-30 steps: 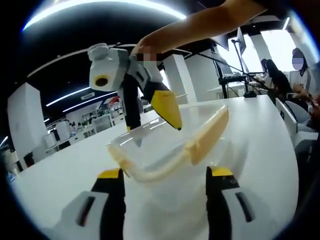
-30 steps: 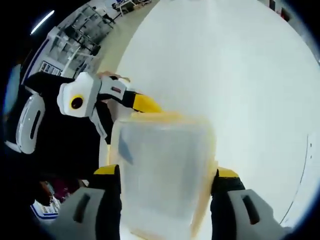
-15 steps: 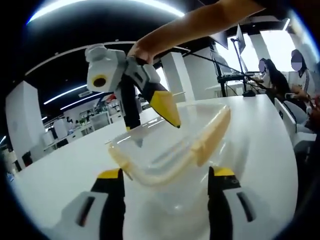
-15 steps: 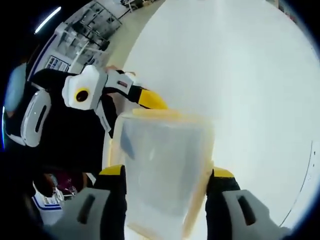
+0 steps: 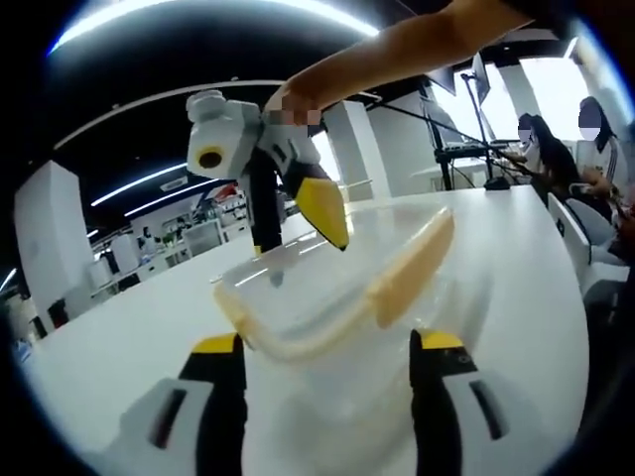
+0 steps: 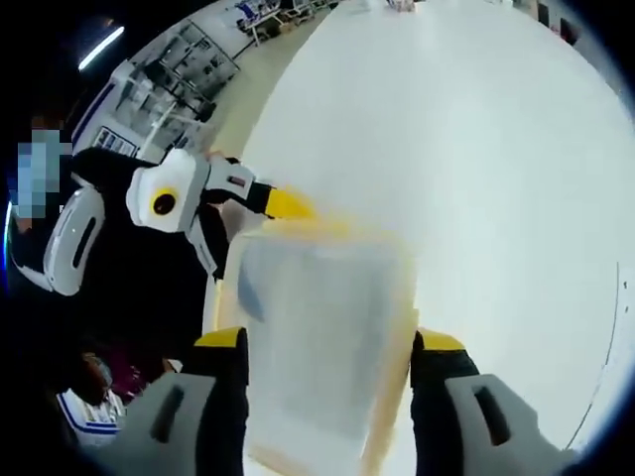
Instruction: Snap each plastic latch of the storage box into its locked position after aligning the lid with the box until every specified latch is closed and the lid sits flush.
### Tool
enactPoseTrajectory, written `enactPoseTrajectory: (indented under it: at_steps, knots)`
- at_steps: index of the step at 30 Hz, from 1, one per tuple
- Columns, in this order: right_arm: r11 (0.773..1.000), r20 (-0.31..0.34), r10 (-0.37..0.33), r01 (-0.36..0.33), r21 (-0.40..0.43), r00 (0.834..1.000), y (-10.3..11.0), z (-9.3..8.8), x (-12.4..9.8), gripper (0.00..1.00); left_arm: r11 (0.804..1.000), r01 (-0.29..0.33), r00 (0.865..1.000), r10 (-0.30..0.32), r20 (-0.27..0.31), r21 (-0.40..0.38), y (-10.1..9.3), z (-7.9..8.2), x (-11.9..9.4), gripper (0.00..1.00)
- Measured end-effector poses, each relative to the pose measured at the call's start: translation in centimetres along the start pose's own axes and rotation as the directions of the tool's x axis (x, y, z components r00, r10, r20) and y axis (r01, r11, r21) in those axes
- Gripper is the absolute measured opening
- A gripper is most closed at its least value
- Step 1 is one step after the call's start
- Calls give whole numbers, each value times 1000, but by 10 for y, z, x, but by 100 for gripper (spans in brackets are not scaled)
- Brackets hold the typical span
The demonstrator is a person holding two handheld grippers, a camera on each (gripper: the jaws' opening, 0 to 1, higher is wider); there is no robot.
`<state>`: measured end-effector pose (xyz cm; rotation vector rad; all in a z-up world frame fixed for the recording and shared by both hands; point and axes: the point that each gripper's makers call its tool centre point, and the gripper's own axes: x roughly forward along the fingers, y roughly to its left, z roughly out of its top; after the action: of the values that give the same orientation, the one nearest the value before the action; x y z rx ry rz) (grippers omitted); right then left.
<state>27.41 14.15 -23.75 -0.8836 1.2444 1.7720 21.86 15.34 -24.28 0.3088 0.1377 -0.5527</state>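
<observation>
The clear plastic storage box (image 5: 327,327) sits on a white surface (image 5: 516,258), close in front of both cameras. In the left gripper view it lies between the 2 jaws of the left hand-held gripper (image 5: 327,347), which stand apart on either side of it; whether they touch its walls I cannot tell. Its cream-yellow latch (image 5: 412,268) runs along the right rim, and a cream band curves round the near edge. The lid looks set on the box, though the clear plastic makes it hard to say if it sits flush.

The right hand-held gripper (image 5: 322,213) comes in from above in this view, held by a person's bare arm, its yellow tip touching or just over the far rim; its jaws look close together there, but I cannot tell for sure. In the right gripper view the box (image 6: 317,337) sits between that gripper's own 2 jaws (image 6: 327,347), which stand apart, and the left hand-held gripper (image 6: 278,205) shows at the box's far edge, beside a blurred yellow strip (image 6: 327,230).

My reading is that the latching step is in hand: 1 gripper steadies the box while the other bears on an edge. The next move likely calls for firm downward pressure on a latch until it seats.

No brand or writing is legible.
</observation>
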Motion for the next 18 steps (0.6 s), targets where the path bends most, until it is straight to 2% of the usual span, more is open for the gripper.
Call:
enactPoseTrajectory:
  at_steps: [2,4,6,10,13,18]
  knots:
    - [999,-3,-44,44,11,999,-9,-8,-8,68,1000,-9,1000,9,3,-3,-1,0,-1,65]
    - [999,-4,-33,33,31,999,-2,-13,-13,68,1000,-13,1000,13,5,-5,-1,1,-1,65]
    - [998,27,-22,20,56,999,4,-11,-16,72,1000,-15,1000,15,5,-7,-1,1,-1,65]
    - [998,27,-46,44,52,999,9,-20,-17,76,999,-32,999,32,-2,-14,-3,2,-2,66]
    - [996,28,-56,54,69,998,13,-28,-18,78,997,-55,998,57,27,-62,-2,7,-4,66]
    - [996,-30,-69,71,59,997,19,-46,-13,82,991,-64,997,69,45,-115,-1,10,-3,69]
